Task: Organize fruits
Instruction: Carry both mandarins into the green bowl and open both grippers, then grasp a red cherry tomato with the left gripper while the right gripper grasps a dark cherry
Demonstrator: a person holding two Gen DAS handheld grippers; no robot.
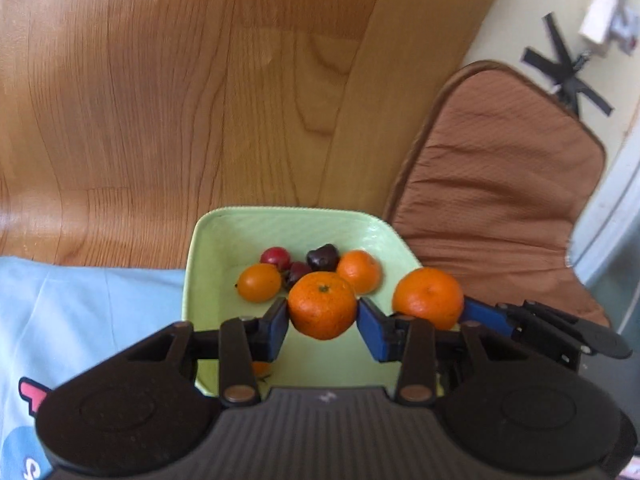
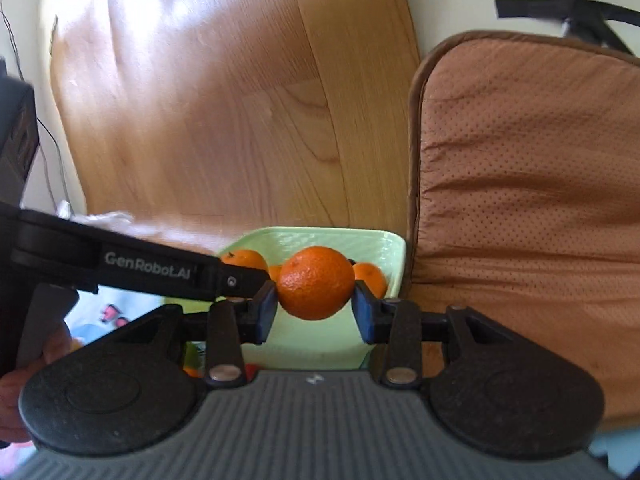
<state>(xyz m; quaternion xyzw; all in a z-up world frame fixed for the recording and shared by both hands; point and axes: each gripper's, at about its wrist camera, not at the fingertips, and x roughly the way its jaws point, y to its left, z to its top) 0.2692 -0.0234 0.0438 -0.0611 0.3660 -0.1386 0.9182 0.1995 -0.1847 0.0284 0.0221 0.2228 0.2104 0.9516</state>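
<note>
My left gripper point(image 1: 322, 316) is shut on an orange mandarin point(image 1: 322, 306), which its blue pads press from both sides just above the near part of a pale green square plate point(image 1: 248, 232). On the plate lie two smaller oranges point(image 1: 259, 282) and some dark red fruits point(image 1: 322, 258). To the right, my right gripper point(image 1: 430, 312) is shut on a second mandarin point(image 1: 428, 298) over the plate's right rim. In the right wrist view that mandarin point(image 2: 316, 288) sits between the right gripper's point(image 2: 315, 304) blue pads, above the plate point(image 2: 320, 240).
The plate rests at the edge of a wooden tabletop point(image 1: 160, 100), beside a light blue printed cloth point(image 1: 80, 312). A brown cushioned chair seat point(image 1: 500, 184) stands close on the right. A person's hand point(image 2: 24, 380) holds the left gripper's handle.
</note>
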